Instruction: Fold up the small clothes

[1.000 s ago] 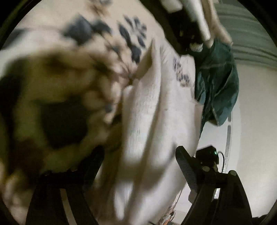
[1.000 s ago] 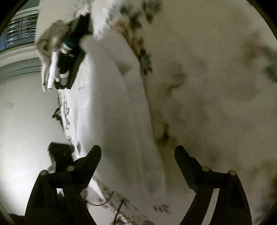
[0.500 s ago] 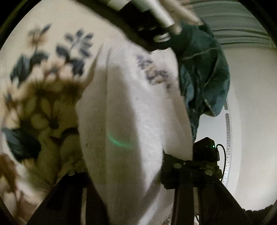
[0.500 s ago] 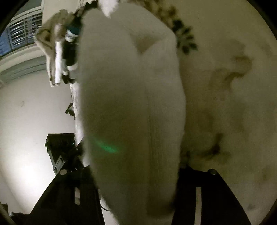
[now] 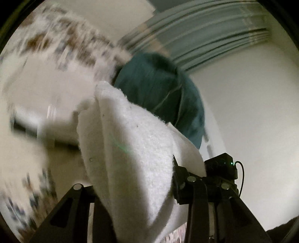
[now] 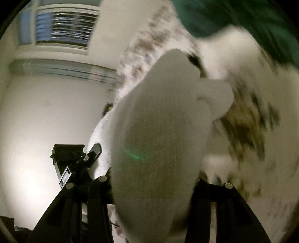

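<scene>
**White garment pinched in both grippers above the floral cover**

A white fuzzy garment [image 5: 134, 149] fills the centre of the left wrist view, standing up in a thick fold from the bottom of the frame toward its middle. The left gripper [image 5: 134, 188] is clamped on it, the cloth squeezed between the two black fingers at lower centre. In the right wrist view the same white garment [image 6: 158, 142] bulges as a rounded mass across the middle and lower centre, and the right gripper [image 6: 151, 183] likewise has its fingers closed onto the cloth at the bottom of the frame.

Just behind the fold in the left view, at centre and right of centre, sits a dark teal cloth [image 5: 158, 93]; in the right view it takes the upper right corner [image 6: 233, 16]. A floral bed cover [image 5: 61, 43], heavily blurred, spreads over the upper left and left of the left view. In the right view it streaks down the right side [image 6: 248, 121].

A window with blinds [image 6: 61, 28] shows in the upper left of the right view. A small black device [image 5: 221, 166] with a green light sits at the lower right of the left view.
</scene>
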